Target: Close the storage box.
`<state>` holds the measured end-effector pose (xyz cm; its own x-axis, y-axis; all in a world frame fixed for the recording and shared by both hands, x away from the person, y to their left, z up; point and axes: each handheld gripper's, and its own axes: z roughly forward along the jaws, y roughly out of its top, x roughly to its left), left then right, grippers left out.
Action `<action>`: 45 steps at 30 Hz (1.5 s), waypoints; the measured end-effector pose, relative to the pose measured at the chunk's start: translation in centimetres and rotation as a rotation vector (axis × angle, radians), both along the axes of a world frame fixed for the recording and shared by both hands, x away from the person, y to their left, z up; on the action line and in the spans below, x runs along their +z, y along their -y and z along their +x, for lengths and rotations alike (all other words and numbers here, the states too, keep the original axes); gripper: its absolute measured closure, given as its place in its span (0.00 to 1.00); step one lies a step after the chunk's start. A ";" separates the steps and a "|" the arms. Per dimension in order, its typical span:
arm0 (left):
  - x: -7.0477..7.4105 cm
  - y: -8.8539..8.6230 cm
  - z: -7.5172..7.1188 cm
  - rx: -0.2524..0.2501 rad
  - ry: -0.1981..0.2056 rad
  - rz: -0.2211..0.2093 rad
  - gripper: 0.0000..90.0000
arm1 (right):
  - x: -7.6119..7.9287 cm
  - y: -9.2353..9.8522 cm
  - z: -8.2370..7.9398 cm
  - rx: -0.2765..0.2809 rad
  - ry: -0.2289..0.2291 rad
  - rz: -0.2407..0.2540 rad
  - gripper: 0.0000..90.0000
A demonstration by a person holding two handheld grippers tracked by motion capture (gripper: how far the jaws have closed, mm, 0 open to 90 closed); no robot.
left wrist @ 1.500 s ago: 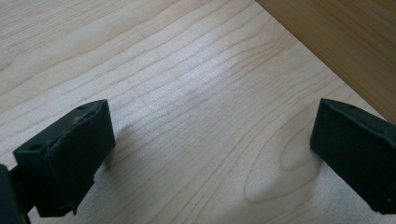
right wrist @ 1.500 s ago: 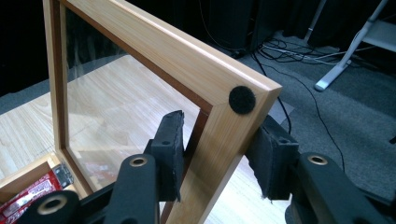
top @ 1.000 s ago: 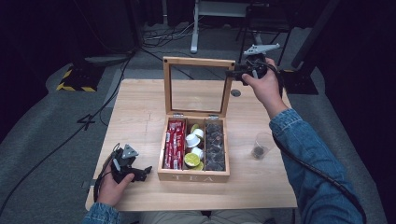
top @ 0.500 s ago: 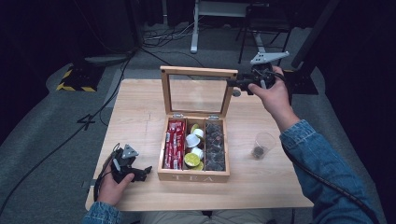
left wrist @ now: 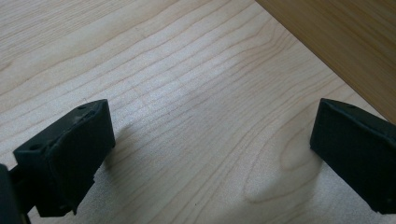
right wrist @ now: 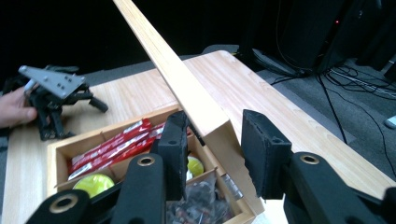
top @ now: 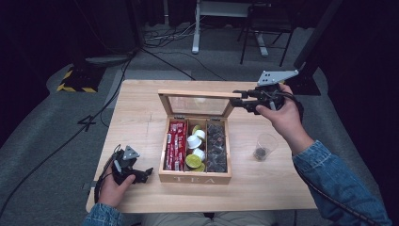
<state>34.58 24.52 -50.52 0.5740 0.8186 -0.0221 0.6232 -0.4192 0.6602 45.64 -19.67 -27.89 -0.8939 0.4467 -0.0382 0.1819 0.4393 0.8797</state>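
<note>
the wooden tea box [top: 195,178] sits at the middle of the high view, a little below centre, on the pale wooden worktop [top: 141,117]. it is light wood with "tea" on its near front wall. its glass-paned lid [top: 197,103] stands raised at the far side of the box, framed in the same wood. inside are three compartments: red sachets [top: 175,145] fill the left one, white and yellow-green capsules [top: 195,149] the middle one, dark wrapped pieces [top: 216,148] the right one.

the right claw [top: 241,99] is at the upper right of centre in the high view, level with the lid's right top corner. in the right gripper view the right claw [right wrist: 212,140] has its jaws on either side of the lid's corner [right wrist: 205,116], the left jaw close against the wood, the right jaw with a gap beside it; whether the pads press on the lid i cannot tell.

the left claw [top: 147,172] lies at the lower left of the high view, held low on the worktop just left of the box. in the left gripper view its jaws stand wide apart over bare worktop [left wrist: 187,107], nothing between them, with the box's side wall [left wrist: 345,42] in the upper right corner.

a clear plastic cup [top: 264,147] with something dark at its bottom stands on the worktop right of the box, under the right forearm [top: 329,174], well apart from the lid. cables [top: 160,42] run over the grey floor beyond the worktop.
</note>
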 end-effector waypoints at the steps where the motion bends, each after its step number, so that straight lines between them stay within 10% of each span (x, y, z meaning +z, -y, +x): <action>1: 0.0 0.0 0.0 0.001 0.000 -0.001 0.00 | -0.1 0.0 -0.3 0.004 0.001 -0.004 0.69; 45: 0.0 0.0 0.0 0.001 0.000 -0.001 0.00 | -8.0 -1.4 -9.7 0.042 0.134 -0.177 0.42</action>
<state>34.57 24.51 -50.53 0.5729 0.8193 -0.0232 0.6239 -0.4176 0.6606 35.89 -18.30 -35.88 -0.8931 0.3849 -0.2328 0.0467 0.5941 0.8031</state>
